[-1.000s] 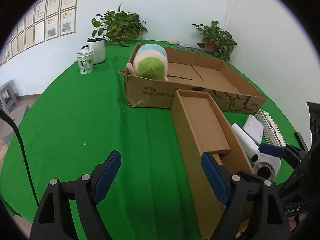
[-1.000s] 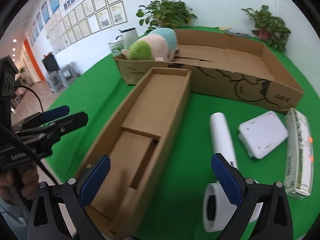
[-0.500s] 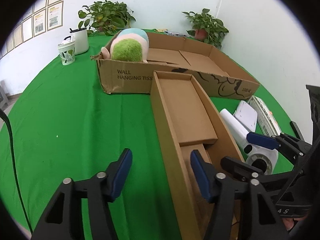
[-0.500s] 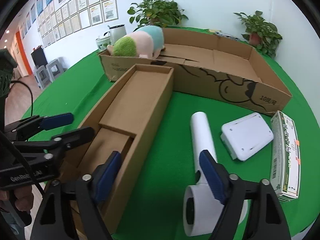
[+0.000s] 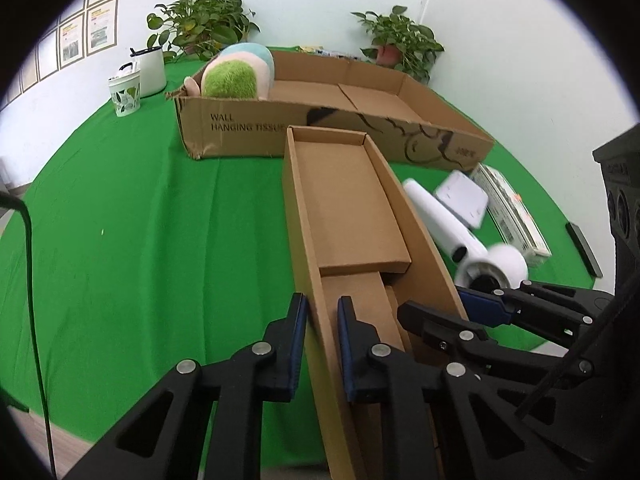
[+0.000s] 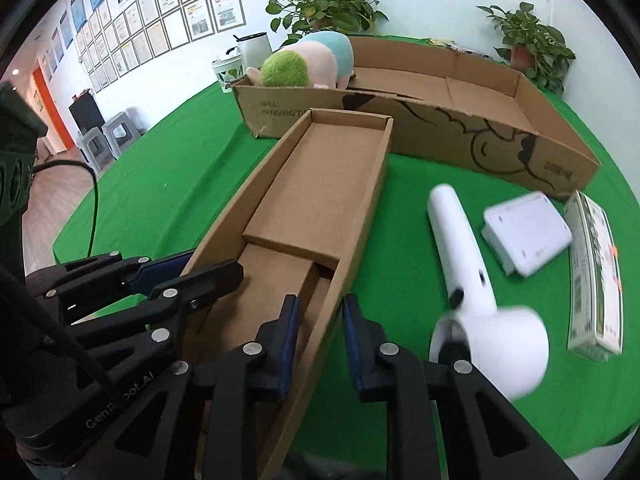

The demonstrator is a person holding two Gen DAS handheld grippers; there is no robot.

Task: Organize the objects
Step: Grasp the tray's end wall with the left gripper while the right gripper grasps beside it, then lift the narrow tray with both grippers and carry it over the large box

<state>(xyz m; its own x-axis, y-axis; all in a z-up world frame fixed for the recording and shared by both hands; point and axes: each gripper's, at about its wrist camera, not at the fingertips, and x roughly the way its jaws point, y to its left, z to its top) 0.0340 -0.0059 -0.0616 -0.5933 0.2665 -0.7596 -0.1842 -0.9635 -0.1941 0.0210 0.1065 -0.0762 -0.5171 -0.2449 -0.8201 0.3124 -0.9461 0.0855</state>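
A long narrow open cardboard box (image 5: pixel 348 208) lies on the green table, its far end against a large shallow carton (image 5: pixel 248 128). My left gripper (image 5: pixel 322 320) is shut on the narrow box's left wall near its close end, with one blue pad on each side. In the right wrist view my right gripper (image 6: pixel 320 320) straddles the right wall of the same box (image 6: pixel 320 184); its jaws are closing and the pads meet the cardboard. Each gripper also appears in the other's view: the right gripper (image 5: pixel 460 308) and the left gripper (image 6: pixel 188 272).
A plush toy (image 5: pixel 236 76) sits in the big carton's left corner. Right of the narrow box lie a white handheld device (image 6: pixel 460 240), a white flat box (image 6: pixel 524 232) and a printed pack (image 6: pixel 596 264). Two cups (image 5: pixel 126 92) and potted plants (image 5: pixel 200 32) stand at the back. A black cable (image 5: pixel 32 280) hangs on the left.
Both grippers moved forward and down to the near end of the narrow box. Their jaws went from wide open to closed, each over one side wall.
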